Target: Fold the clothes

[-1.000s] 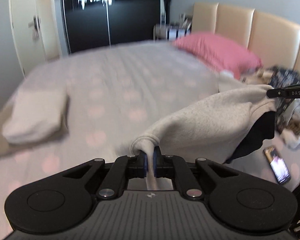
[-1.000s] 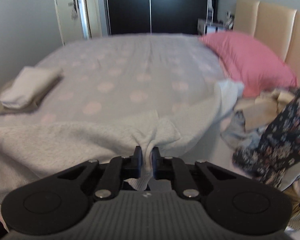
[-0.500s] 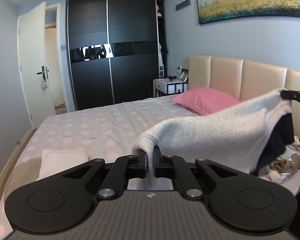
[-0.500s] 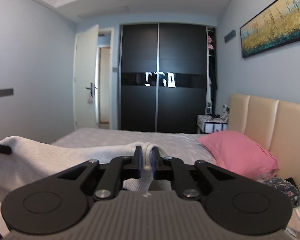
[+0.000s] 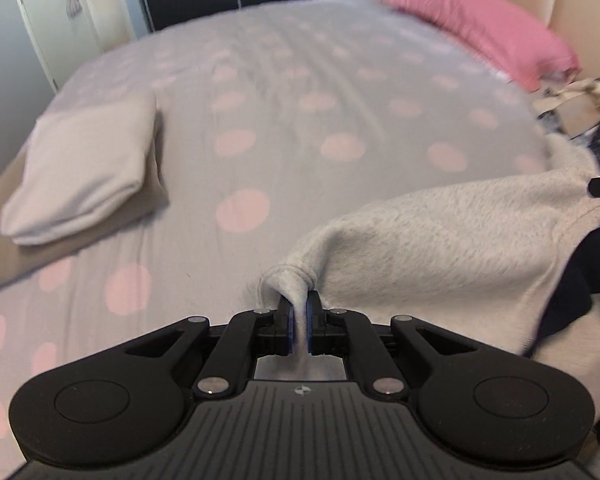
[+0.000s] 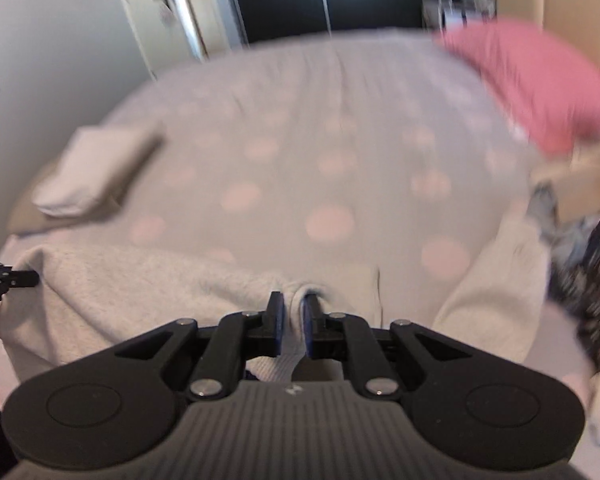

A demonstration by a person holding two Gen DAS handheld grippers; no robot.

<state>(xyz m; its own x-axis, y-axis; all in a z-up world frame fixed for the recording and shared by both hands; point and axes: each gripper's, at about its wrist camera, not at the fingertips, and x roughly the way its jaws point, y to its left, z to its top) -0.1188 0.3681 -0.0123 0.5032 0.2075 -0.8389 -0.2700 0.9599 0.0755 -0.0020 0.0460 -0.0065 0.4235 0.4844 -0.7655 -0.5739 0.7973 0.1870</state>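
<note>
Grey fleece is the thing in hand: at far left a folded cream garment [image 5: 80, 168] sits on a tan one near the bed's edge, apart from the work. Half a second ago both grippers held the grey sweatshirt [image 5: 440, 240] up in the air with the wardrobe and wall ahead; now both wrist views look down on the spotted bedcover [image 5: 300, 120], so the garment has come down toward the mattress, which I judge to be the laying-out before a fold. The left gripper [image 5: 299, 314] has its fingers pinched shut on a bunched edge of the fleece, and the right gripper [image 6: 293, 312] is likewise closed on another edge, with the cloth sagging between them. Further right lie the pink pillow [image 5: 480, 28] and a heap of unfolded clothes [image 6: 588, 240]. No basket or other container shows.
</note>
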